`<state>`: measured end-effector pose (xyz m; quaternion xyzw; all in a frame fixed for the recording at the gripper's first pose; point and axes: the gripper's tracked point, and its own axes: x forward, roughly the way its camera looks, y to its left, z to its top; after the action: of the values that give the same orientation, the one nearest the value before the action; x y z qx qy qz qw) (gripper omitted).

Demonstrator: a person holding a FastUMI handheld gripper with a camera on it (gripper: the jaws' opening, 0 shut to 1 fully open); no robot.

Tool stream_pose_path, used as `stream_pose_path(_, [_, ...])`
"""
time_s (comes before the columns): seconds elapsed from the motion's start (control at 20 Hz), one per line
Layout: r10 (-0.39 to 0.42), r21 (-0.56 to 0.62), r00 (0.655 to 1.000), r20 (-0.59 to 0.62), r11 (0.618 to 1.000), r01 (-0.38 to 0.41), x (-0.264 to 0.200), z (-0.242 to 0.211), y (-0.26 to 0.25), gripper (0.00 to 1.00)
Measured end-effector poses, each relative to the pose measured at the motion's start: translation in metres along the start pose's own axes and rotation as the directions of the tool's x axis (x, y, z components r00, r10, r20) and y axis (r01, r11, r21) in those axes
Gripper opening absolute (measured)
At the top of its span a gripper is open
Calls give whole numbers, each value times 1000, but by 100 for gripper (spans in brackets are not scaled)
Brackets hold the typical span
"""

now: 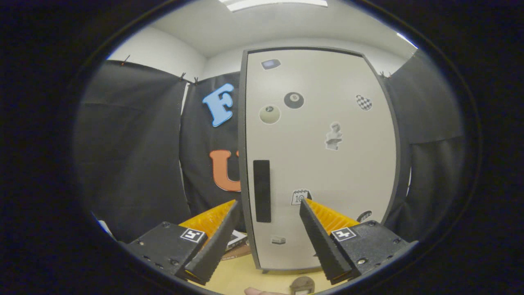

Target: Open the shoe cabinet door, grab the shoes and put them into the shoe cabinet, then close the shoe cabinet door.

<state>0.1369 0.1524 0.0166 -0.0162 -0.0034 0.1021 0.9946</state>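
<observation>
The shoe cabinet (pixel 323 159) stands upright straight ahead of the claw (pixel 268 207), its pale door (pixel 327 172) closed flat within a dark grey frame. The claw is spread wide, its two fingers apart and pinching nothing. A black vertical handle (pixel 262 191) sits on the door close to the cabinet's left edge, and it shows in the gap between the fingers, beyond their tips and not touched by either. The left finger (pixel 217 241) points up towards the cabinet's left frame edge; the right finger (pixel 321 241) lies in front of the lower middle of the door.

Several stickers dot the cabinet door: a black billiard ball (pixel 294 100) and a pale ball (pixel 269 114) high up above the handle, a chequered sticker (pixel 364 102) towards the cabinet's right edge, a small statue figure (pixel 334 136) near the door's middle, and a calendar sticker (pixel 301 197) just right of the handle, touching the right fingertip in the view.

The cabinet rests on a light wooden table (pixel 241 274). Left of the cabinet's base, behind the left finger, lies something flat and dark, possibly a box or a shoe, too hidden to tell. In front of the cabinet's foot a small brown-grey object (pixel 302 284) sits on the table.
</observation>
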Motion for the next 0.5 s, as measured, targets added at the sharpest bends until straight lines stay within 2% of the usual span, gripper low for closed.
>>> stream_pose_path(0.1, [-20, -17, 999, -32, 1000, 19, 23, -6, 3, 97])
stream_pose_path(0.25, [-46, 35, 996, -76, 998, 49, 49, -8, 2, 97])
stream_pose_path(0.35, [-38, 40, 996, -78, 998, 41, 61, -7, 2, 89])
stream_pose_path(0.5, [-26, 58, 998, -56, 998, 29, 74, -2, 6, 63])
